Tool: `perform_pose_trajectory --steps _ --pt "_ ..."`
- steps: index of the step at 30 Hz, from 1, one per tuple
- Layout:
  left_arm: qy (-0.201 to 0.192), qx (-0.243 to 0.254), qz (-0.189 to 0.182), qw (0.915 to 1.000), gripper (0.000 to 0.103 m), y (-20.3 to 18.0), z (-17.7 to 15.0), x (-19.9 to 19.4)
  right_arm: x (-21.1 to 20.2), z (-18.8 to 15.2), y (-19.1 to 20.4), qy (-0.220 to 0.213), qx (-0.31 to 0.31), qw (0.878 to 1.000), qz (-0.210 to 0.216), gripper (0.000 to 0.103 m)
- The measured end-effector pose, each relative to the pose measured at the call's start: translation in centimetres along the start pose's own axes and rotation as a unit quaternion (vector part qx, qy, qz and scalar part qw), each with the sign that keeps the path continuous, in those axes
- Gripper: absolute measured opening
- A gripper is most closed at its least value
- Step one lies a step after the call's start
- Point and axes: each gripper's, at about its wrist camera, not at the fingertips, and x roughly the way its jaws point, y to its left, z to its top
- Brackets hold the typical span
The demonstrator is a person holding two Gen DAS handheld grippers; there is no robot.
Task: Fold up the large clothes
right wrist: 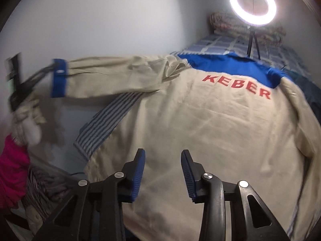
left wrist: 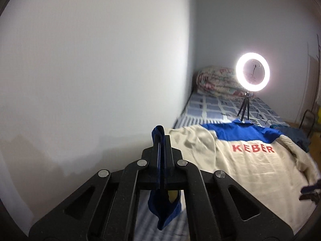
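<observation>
Black linkage arms frame the left gripper (left wrist: 161, 138), whose ribbed pads are clamped together on the blue fabric cuff (left wrist: 160, 210) of a beige cotton work jacket (right wrist: 200, 130), lifting that sleeve off the bed. Blue ribbed pads of the right gripper (right wrist: 163, 172) stand apart above the jacket's creased back, nothing between them. Spread flat over a blue checked bedsheet (left wrist: 216, 106), the jacket shows red KEBER lettering (right wrist: 236, 86). Behind it glows a ring light (left wrist: 252, 72) before what seems a rolled floral quilt (left wrist: 216, 80).
</observation>
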Motion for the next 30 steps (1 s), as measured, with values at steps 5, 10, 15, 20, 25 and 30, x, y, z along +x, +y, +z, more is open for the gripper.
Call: perform_pose_trajectory --steps 5,10,15,20,25,30 --pt "-0.030 0.005 -0.024 0.9993 0.000 1.3 0.3 -2.0 6.9 5.0 -2.0 0.027 0.068 0.996 0.043 0.024" --pt "-0.029 0.064 -0.082 0.9941 0.000 -1.7 -1.3 -4.3 10.7 9.5 -2.0 0.016 0.066 0.995 0.068 0.033" --pt "-0.011 0.140 -0.160 0.9771 0.000 -6.3 -4.4 -6.4 12.9 14.1 -3.5 -0.001 0.108 0.989 0.099 0.038" --pt "0.029 0.206 -0.233 0.9500 0.000 -10.7 -8.2 -7.8 16.0 17.6 -4.4 0.004 0.153 0.978 0.140 0.065" --pt "0.054 0.269 -0.272 0.9224 0.000 -13.8 -11.7 -9.1 18.9 19.6 -2.6 0.022 0.139 0.980 0.138 0.064" --pt "0.062 0.291 -0.290 0.9096 0.000 -15.6 -12.7 -9.7 21.9 21.4 0.3 0.051 0.099 0.989 0.101 0.053"
